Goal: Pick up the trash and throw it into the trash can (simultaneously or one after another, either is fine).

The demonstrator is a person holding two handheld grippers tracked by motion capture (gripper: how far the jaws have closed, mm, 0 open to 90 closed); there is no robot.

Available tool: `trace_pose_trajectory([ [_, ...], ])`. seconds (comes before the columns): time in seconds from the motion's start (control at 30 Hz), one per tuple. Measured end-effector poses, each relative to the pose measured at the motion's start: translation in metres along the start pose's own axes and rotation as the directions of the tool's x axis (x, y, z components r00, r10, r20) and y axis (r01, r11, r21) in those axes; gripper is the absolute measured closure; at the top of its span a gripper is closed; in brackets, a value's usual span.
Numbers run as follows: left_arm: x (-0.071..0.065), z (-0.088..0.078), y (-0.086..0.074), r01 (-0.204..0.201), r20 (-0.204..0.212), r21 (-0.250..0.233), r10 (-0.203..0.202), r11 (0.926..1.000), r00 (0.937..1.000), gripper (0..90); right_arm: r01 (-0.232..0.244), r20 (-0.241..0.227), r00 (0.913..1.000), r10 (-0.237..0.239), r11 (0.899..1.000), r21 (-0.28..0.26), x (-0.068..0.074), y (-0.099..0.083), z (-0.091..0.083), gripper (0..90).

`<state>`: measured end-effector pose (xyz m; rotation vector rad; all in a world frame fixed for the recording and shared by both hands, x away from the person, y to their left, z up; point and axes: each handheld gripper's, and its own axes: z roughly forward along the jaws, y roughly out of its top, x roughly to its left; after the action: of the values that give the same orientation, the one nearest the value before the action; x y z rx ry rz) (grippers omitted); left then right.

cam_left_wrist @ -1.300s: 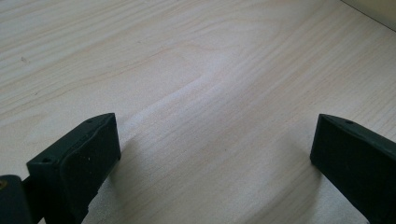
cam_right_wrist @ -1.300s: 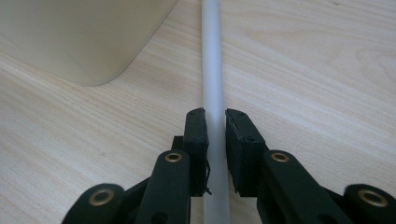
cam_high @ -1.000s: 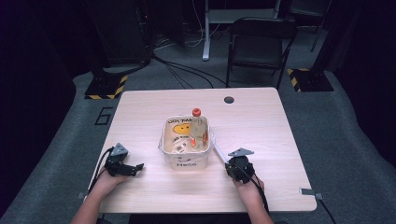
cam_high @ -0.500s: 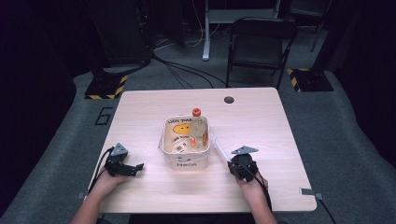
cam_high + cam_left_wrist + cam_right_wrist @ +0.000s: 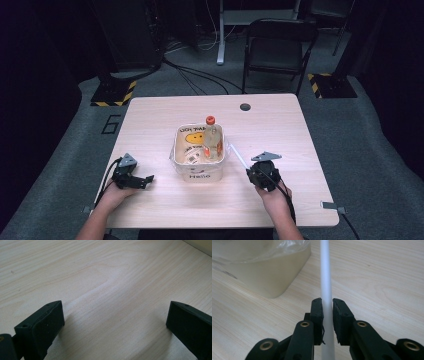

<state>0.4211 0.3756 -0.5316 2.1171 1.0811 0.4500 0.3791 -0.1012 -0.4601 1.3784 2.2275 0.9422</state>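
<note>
A thin white straw (image 5: 325,277) runs straight out between my right gripper's (image 5: 327,305) jaws, which are shut on it. In the high view the straw (image 5: 238,156) slants from the right gripper (image 5: 256,172) toward a cream tub (image 5: 180,169) lined with clear plastic. A clear bottle with an orange cap (image 5: 212,136) stands in the tub beside small packets. My left gripper (image 5: 145,179) rests on the table at the front left, open, with bare wood (image 5: 112,322) between its jaws.
The cream tub's corner (image 5: 272,277) lies just left of the straw in the right gripper view. A round cable hole (image 5: 245,106) sits near the table's far edge. A black folding chair (image 5: 277,45) stands beyond the table.
My right gripper has lifted a little off the table with the straw in it, and shifted slightly right. The left gripper has stayed put.
</note>
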Motion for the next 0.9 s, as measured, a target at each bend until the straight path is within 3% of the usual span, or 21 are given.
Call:
trace_pose_trajectory([
  [0.9,0.001,0.000,0.000,-0.011,-0.001,0.005,0.011,0.9999,0.9999,1.4,0.025,-0.017,0.9995,-0.026,0.998,-0.054,-0.012,0.030,-0.040,78.2],
])
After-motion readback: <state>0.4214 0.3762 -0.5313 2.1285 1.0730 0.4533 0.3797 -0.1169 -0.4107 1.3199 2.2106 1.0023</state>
